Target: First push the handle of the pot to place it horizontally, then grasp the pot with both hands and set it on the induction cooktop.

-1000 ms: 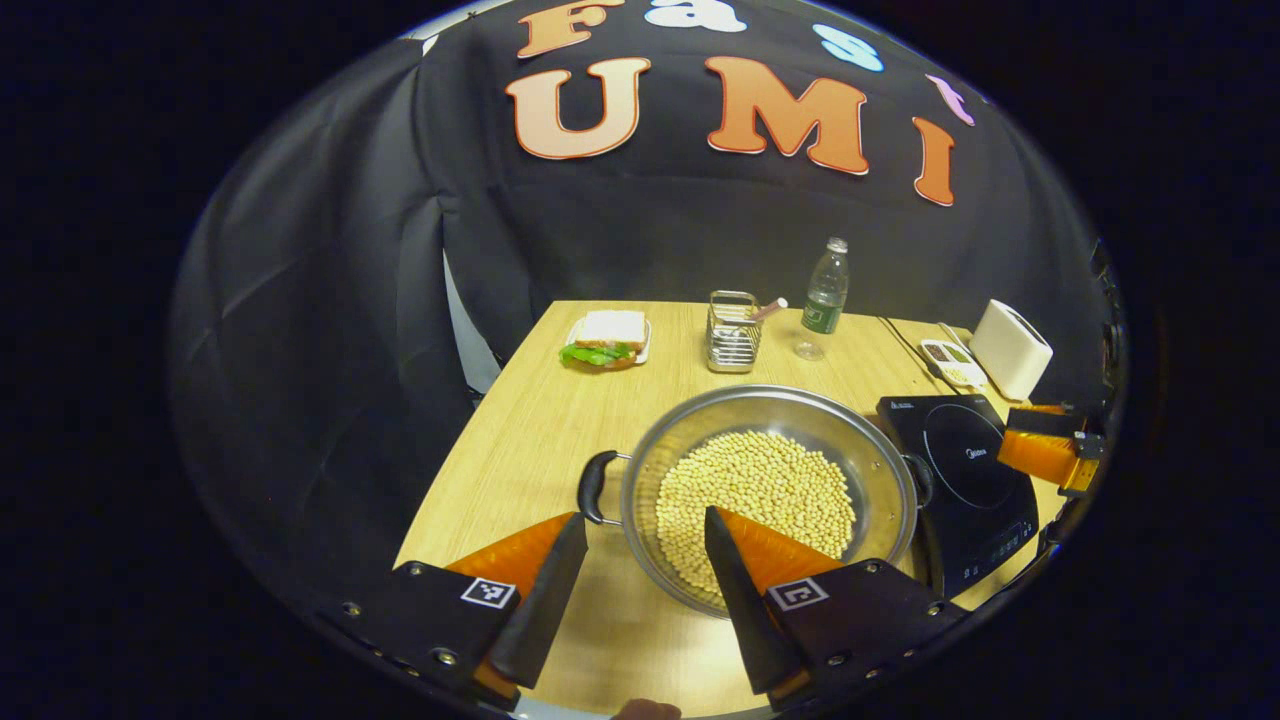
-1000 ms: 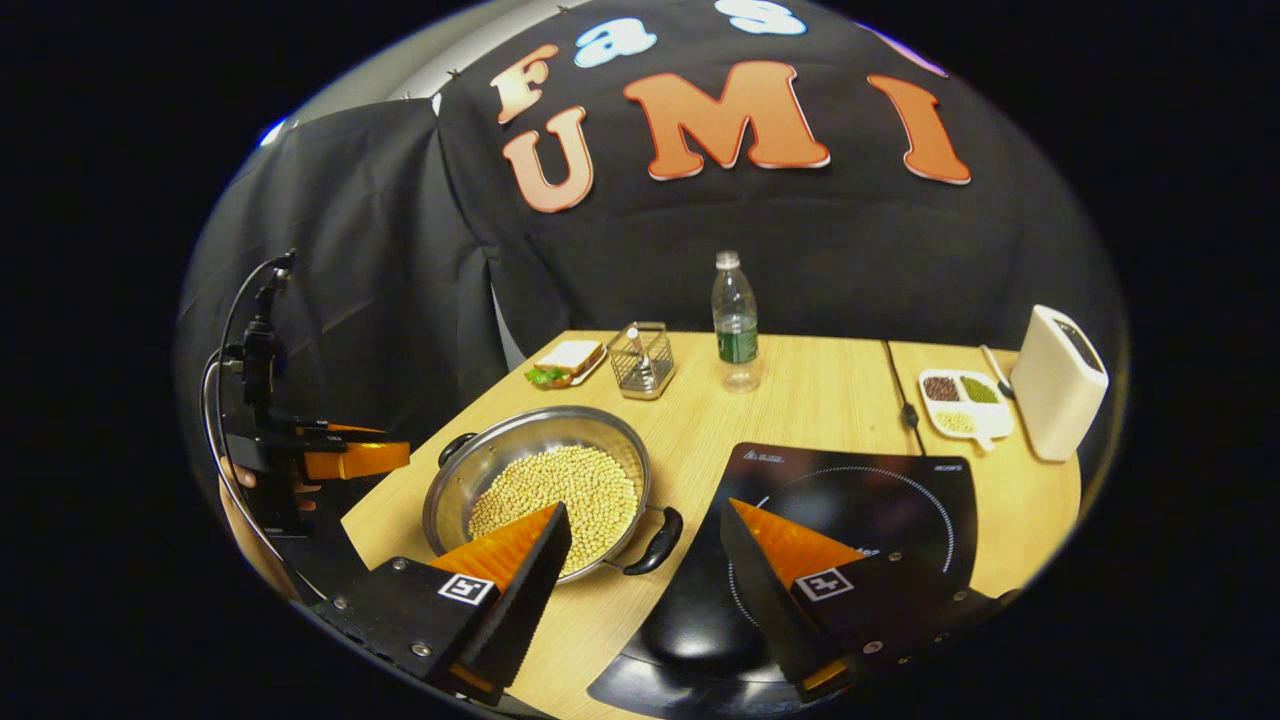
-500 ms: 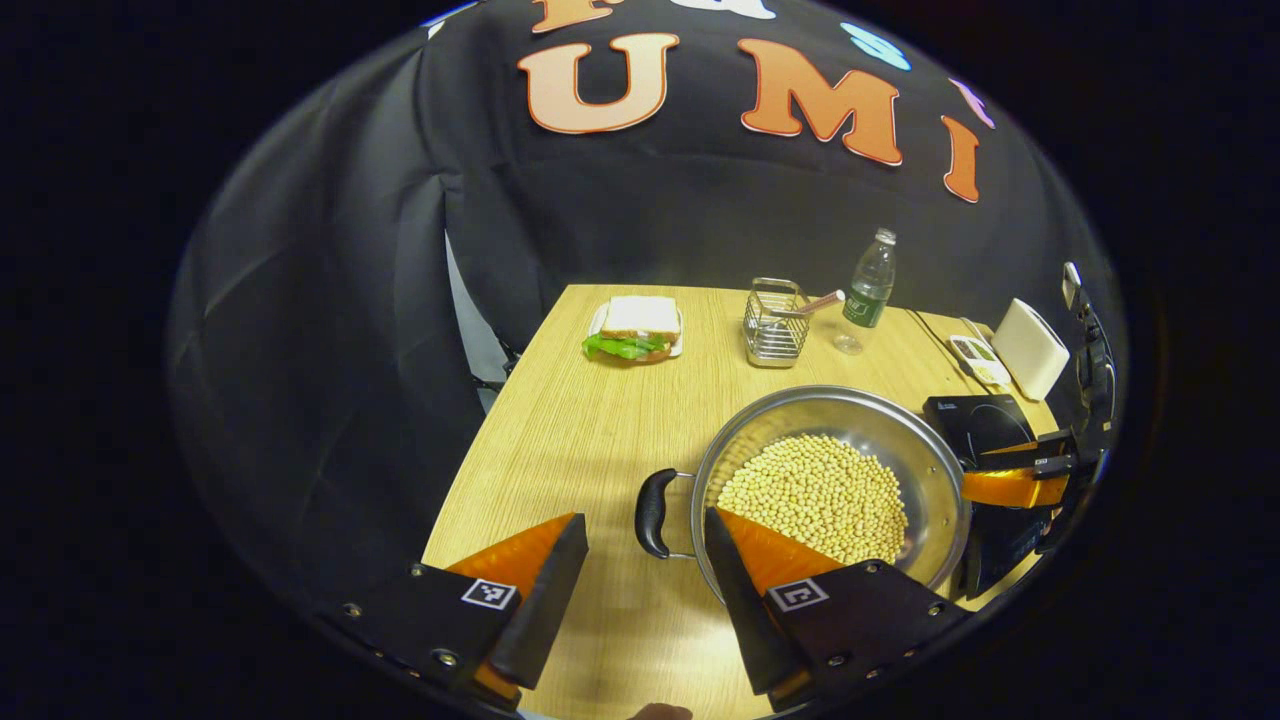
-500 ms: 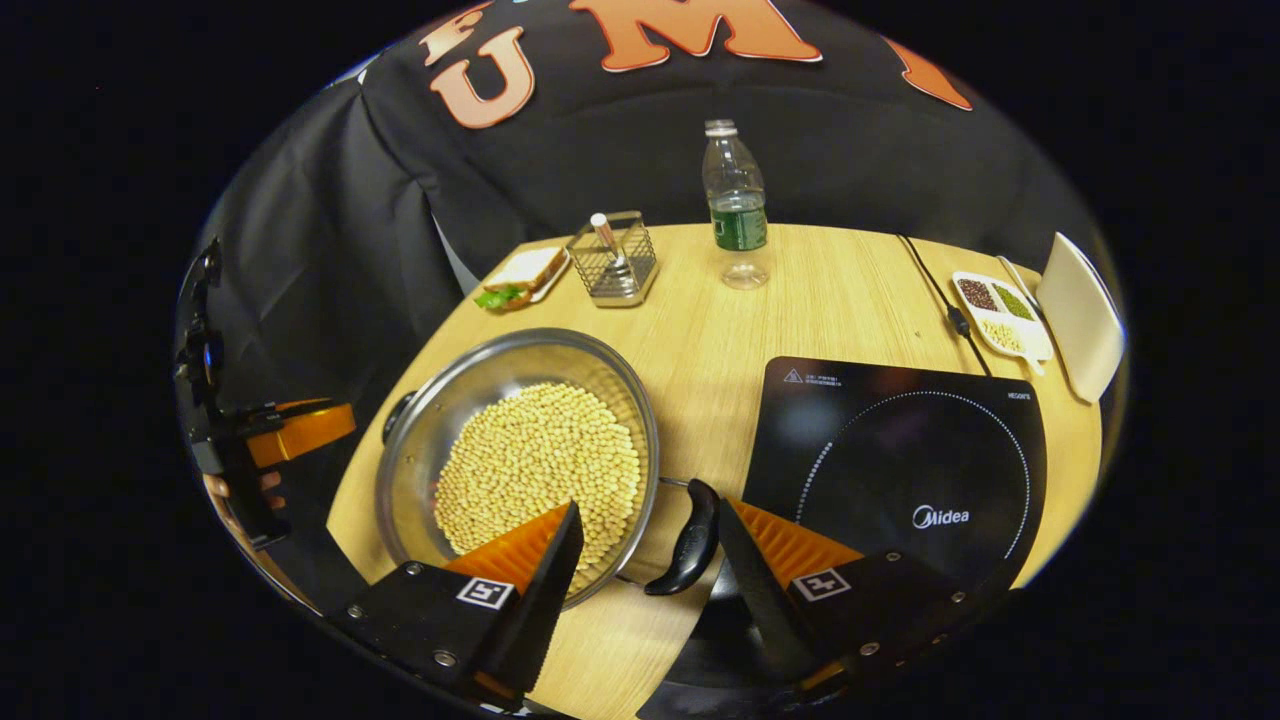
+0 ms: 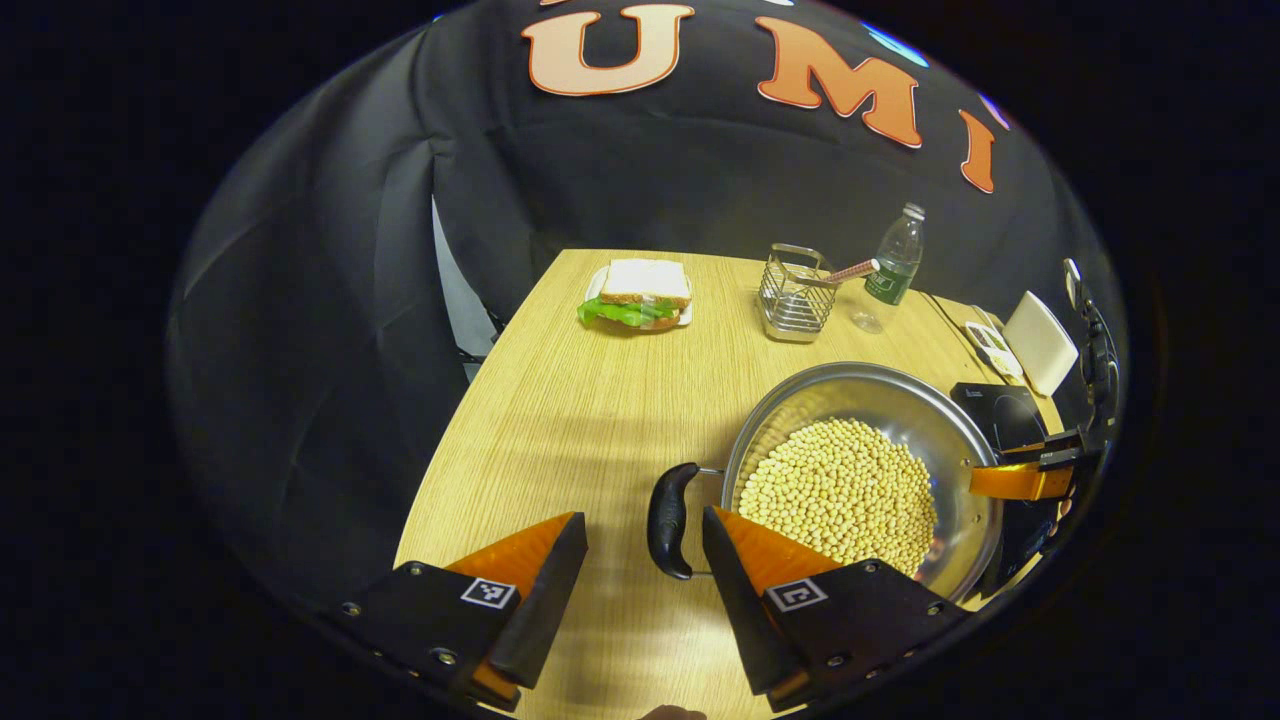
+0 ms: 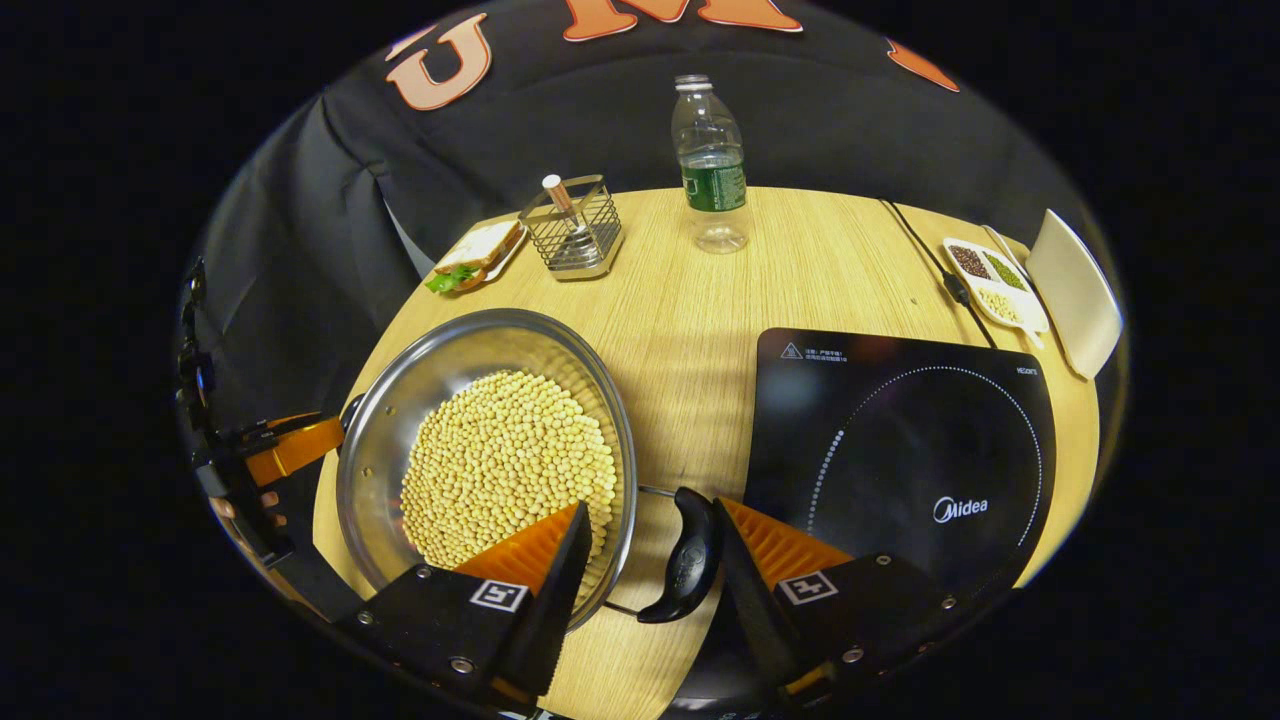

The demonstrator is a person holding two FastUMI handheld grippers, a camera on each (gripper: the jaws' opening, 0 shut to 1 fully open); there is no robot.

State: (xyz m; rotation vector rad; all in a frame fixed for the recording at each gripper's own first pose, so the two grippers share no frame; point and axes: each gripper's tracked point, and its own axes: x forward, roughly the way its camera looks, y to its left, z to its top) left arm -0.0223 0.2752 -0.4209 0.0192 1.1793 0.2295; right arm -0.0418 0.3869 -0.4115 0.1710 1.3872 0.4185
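Both grippers have come closer to the pot [image 5: 870,470] since half a second ago. It is full of soybeans [image 6: 505,465] and stands on the wooden table [image 5: 560,400], near the front edge, just left of the induction cooktop [image 6: 900,450]. Left gripper [image 5: 635,580] is apart around the left handle [image 5: 668,518], its right finger beside it. Right gripper [image 6: 650,585] is apart around the right handle [image 6: 685,555]. Toward the far edge stand a wire basket [image 6: 575,235], a sandwich plate [image 5: 640,295] and a bottle [image 6: 712,165]; the middle of the table lies free.
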